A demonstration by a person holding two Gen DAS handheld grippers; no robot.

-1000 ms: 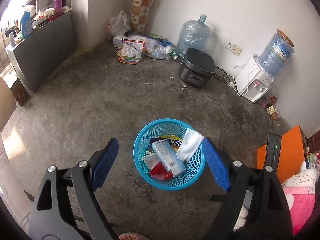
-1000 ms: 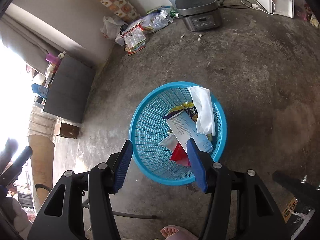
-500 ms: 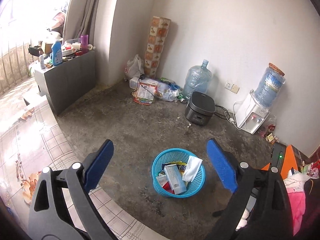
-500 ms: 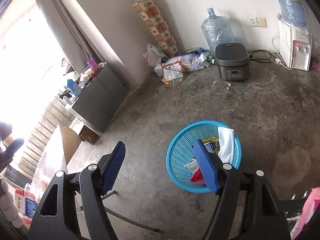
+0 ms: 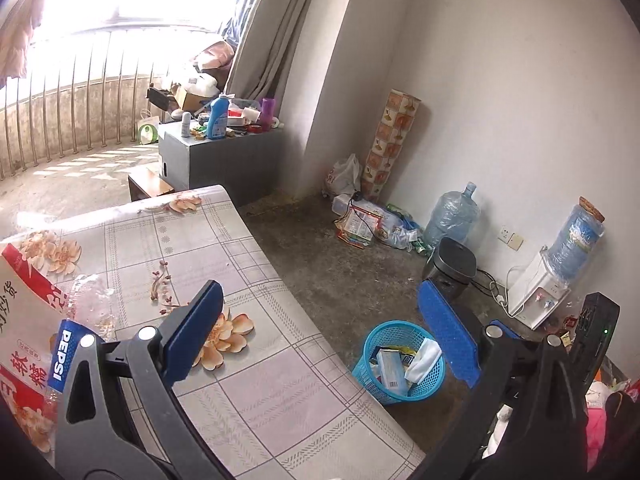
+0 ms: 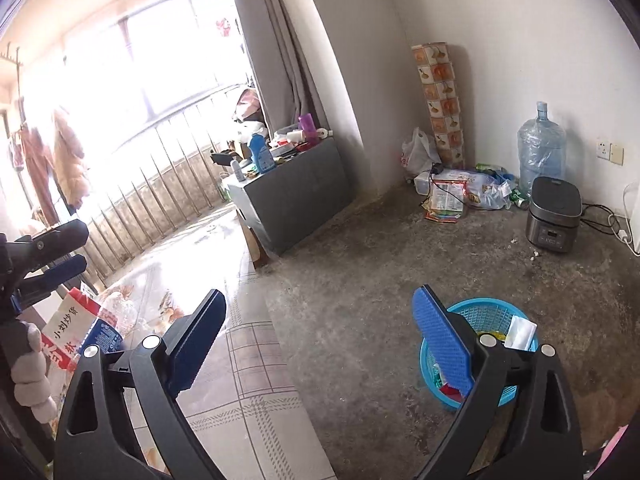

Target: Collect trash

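With both claws empty and opening wide, the crushed Pepsi bottle point(image 5: 86, 320) and snack bag point(image 5: 24, 320) on the table point(image 5: 260, 360) at left could be knocked off by the left gripper point(image 5: 320, 336) or right gripper point(image 6: 320, 344), missing the blue basket point(image 5: 404, 360) on the floor.

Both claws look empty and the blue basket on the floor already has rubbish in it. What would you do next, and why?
Probably swing the left claw toward the crushed Pepsi bottle lying on the floral table beside the red-and-white snack bag. Both claws are opening with nothing between them, and the right claw sits farther from that bottle. The blue basket already holds a carton and a tissue, so table litter seems next.
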